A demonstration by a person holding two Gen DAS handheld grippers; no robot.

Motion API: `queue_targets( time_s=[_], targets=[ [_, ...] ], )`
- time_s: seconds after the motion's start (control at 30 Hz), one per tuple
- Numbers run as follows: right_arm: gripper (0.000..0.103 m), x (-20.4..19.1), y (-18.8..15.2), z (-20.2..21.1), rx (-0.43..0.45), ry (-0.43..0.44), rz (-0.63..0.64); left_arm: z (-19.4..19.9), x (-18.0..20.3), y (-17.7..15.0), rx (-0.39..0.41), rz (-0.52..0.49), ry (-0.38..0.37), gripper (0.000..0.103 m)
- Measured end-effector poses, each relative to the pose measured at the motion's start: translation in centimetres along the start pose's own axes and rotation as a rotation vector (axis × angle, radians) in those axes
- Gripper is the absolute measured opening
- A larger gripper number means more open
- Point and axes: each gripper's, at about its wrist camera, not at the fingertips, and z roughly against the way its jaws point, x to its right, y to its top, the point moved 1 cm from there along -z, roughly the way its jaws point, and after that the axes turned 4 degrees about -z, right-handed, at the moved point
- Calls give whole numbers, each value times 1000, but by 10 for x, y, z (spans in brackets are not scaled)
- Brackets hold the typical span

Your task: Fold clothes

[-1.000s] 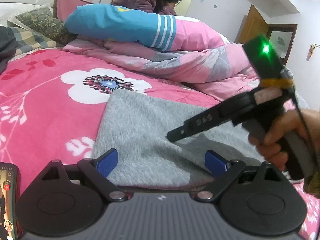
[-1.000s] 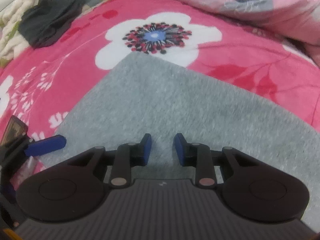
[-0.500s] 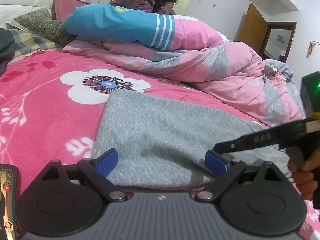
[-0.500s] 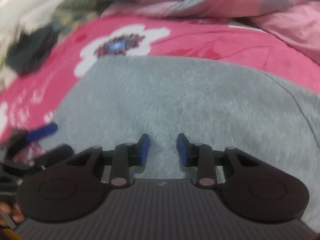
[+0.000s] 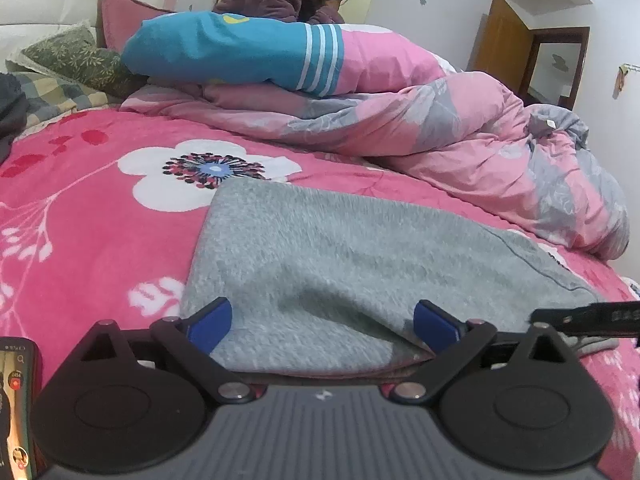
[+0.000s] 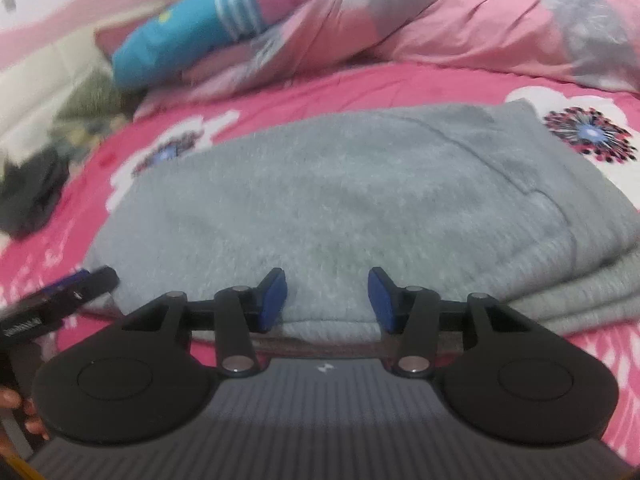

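On the bed, left wrist view: grey garment (image 5: 344,264) lies folded on the pink floral blanket (image 5: 88,216), its near edge at the blanket's front edge.
Open room: bare blanket to the garment's left; heaped pink quilt (image 5: 460,136) along the far side.
Left gripper (image 5: 322,326): jaws wide apart, hovering at the garment's near edge, gripping nothing.
Front left corner: phone (image 5: 16,400).

Right wrist view, garment (image 6: 340,200): layered edges stacked at its right.
Right gripper (image 6: 327,299): jaws opening, garment's near fold between them, pads not pressing.
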Motion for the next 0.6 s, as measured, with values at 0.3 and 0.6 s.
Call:
queue_targets(
  time_s=[0.3, 0.6],
  targets=[
    [57, -33, -24, 38, 92, -3, 193, -1, 2, 0, -2, -11, 10, 99],
    [70, -56, -30, 30, 145, -15, 284, -3, 5, -1, -7, -31, 15, 102]
  ],
)
